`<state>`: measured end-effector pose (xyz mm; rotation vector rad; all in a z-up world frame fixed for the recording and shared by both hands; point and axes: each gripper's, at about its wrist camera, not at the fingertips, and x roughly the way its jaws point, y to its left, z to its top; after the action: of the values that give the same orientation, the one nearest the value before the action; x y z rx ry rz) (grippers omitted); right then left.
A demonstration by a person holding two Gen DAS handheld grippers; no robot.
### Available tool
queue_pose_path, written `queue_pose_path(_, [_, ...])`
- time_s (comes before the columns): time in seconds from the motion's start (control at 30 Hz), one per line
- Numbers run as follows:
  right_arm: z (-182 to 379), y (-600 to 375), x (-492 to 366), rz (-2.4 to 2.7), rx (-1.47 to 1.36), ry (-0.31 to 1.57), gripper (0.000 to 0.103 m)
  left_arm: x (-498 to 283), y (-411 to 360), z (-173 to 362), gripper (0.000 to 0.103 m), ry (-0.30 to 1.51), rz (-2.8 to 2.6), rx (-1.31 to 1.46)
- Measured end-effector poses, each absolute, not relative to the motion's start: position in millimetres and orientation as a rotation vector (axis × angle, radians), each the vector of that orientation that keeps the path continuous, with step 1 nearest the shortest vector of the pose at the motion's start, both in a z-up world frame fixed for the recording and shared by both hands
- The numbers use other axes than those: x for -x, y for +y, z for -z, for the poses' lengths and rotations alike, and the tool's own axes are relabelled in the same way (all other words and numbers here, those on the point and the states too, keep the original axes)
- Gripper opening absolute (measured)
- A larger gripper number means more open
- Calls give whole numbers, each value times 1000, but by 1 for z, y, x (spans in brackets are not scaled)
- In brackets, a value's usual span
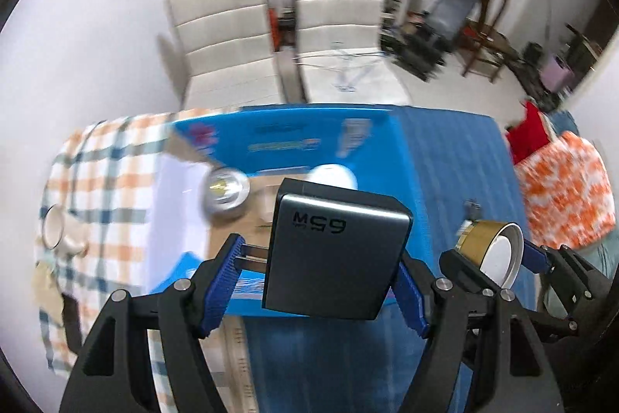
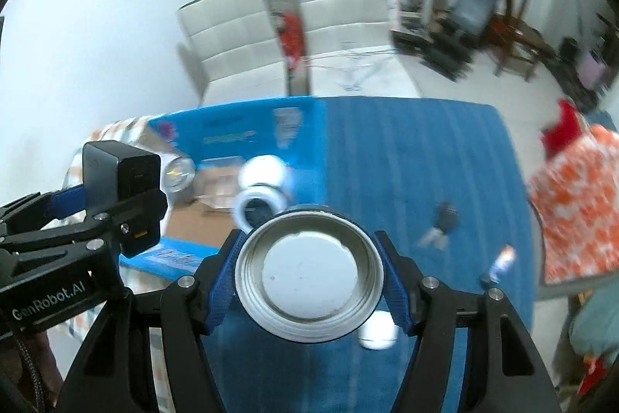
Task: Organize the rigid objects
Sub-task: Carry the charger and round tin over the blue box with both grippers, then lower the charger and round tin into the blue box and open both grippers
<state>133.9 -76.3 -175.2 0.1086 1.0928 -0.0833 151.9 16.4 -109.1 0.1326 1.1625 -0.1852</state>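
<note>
Left hand-held gripper (image 1: pixel 317 281): blue-padded fingers closed on a dark grey power adapter (image 1: pixel 336 254), marked "65W", print upside down in the left wrist view. Adapter held in the air above the near edge of the blue cardboard box (image 1: pixel 309 138). Metal plug prongs point toward the left finger. The same adapter (image 2: pixel 120 180) shows at the left of the right wrist view, clamped in the left hand-held gripper (image 2: pixel 100 200).

Right hand-held gripper (image 2: pixel 309 273): fingers closed on a round metal lid (image 2: pixel 309 269), open side toward the camera, threaded rim and pale inner disc visible. Lid held above the blue cloth (image 2: pixel 406 161). From the left wrist view the lid (image 1: pixel 491 250) shows a gold outer band and white interior, just right of the adapter.

Blue cardboard box: open, lying on the counter, brown inner floor visible. Contents: a shiny metal tin (image 1: pixel 224 190) at the left, a white rounded object (image 1: pixel 332 177) near the middle, and a white-rimmed round container (image 2: pixel 259 208) with dark contents beside it.

Blue cloth: covers the counter right of the box. On it: a small dark item (image 2: pixel 445 215), a small tube-like item (image 2: pixel 503 258), a white object (image 2: pixel 377 331) partly hidden behind the lid; all blurred.

Checked cloth (image 1: pixel 100 188): left of the box, orange, blue and white. A white mug (image 1: pixel 58 227) lies on it.

Orange-and-white patterned fabric (image 1: pixel 565 188): right of the counter.
</note>
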Motion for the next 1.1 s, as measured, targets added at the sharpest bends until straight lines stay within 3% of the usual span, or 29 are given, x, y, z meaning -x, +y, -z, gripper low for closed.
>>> queue_pose_path(0.37, [231,3,-172,23,-49,1173,68,-171,94,147,70,1216,95,-89])
queue_pose_path(1.1, [384,19,-245,-31,-150,1435,68,-239,120,286,70,1601,194,-41])
